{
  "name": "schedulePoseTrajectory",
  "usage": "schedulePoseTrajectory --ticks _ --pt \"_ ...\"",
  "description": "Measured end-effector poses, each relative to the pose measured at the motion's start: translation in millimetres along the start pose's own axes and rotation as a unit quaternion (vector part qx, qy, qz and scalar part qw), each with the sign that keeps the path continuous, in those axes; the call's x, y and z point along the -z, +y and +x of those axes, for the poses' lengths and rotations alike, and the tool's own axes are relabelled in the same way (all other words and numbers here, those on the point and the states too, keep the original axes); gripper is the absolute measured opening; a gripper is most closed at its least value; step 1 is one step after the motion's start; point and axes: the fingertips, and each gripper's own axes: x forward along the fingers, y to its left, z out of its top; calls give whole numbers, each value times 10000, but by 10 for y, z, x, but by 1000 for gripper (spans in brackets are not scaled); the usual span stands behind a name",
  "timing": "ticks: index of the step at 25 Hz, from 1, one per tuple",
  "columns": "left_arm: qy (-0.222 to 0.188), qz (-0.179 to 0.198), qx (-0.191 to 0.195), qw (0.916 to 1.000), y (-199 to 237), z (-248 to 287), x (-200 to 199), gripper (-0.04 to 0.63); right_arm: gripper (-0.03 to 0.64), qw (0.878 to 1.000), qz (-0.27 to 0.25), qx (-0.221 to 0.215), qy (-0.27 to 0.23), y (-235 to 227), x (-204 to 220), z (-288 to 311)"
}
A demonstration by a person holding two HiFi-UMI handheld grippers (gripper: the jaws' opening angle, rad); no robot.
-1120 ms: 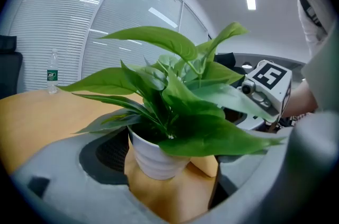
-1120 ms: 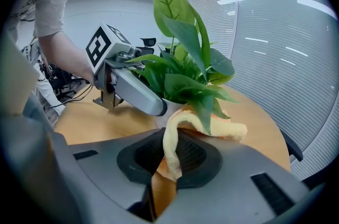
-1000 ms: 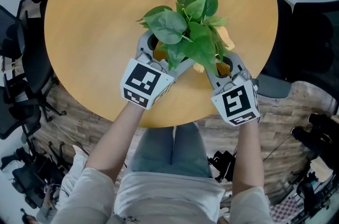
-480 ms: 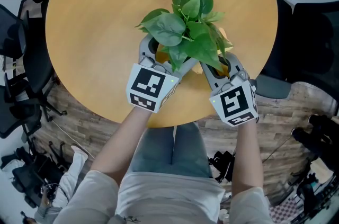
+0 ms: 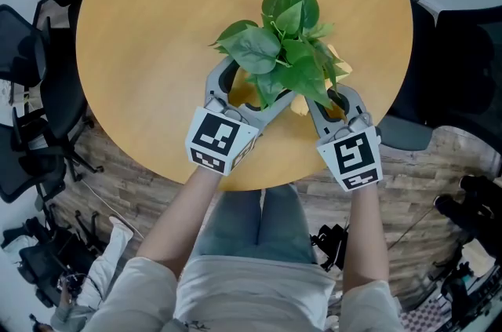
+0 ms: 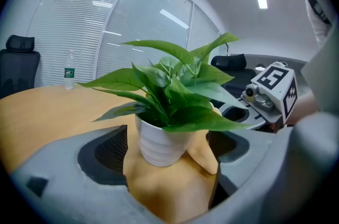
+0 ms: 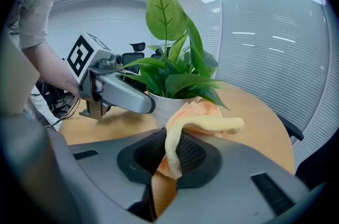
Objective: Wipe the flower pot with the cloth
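Cloth (image 7: 204, 122), yellow-orange and soft, is clamped between the closed jaws of the right gripper (image 7: 168, 154). Its free end is folded over and lies against the side of the flower pot (image 6: 159, 146). This white ribbed pot stands on the round wooden table (image 5: 157, 24), right of centre and toward the near edge, with the broad green leaves (image 5: 286, 48) covering it from above. The left gripper (image 6: 177, 143) has its jaws spread apart, one on each side of the pot, with a gap visible at either pad. More cloth is bunched on the table under and in front of the pot. Each gripper's cube (image 5: 217, 138) bears black-and-white square marker patterns. A water bottle (image 6: 69, 70) stands at the table's far left edge; its label is too small to read.
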Motion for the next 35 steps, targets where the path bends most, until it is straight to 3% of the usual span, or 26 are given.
schedulePoseTrajectory --ticks 8,21,30,35 --pt "56 -161 92 9998 -80 -365 -112 440 43 9990 428 162 3 98 -142 -330" --pt "166 -196 201 9995 -340 -1042 -391 306 43 9977 419 299 450 279 -219 -844" --pt "81 -100 118 9998 -538 -1459 -624 206 43 9979 505 364 175 438 -497 -1262" --pt "-53 -351 119 9993 -645 -1589 -842 92 43 9978 542 378 -76 550 -797 -1498"
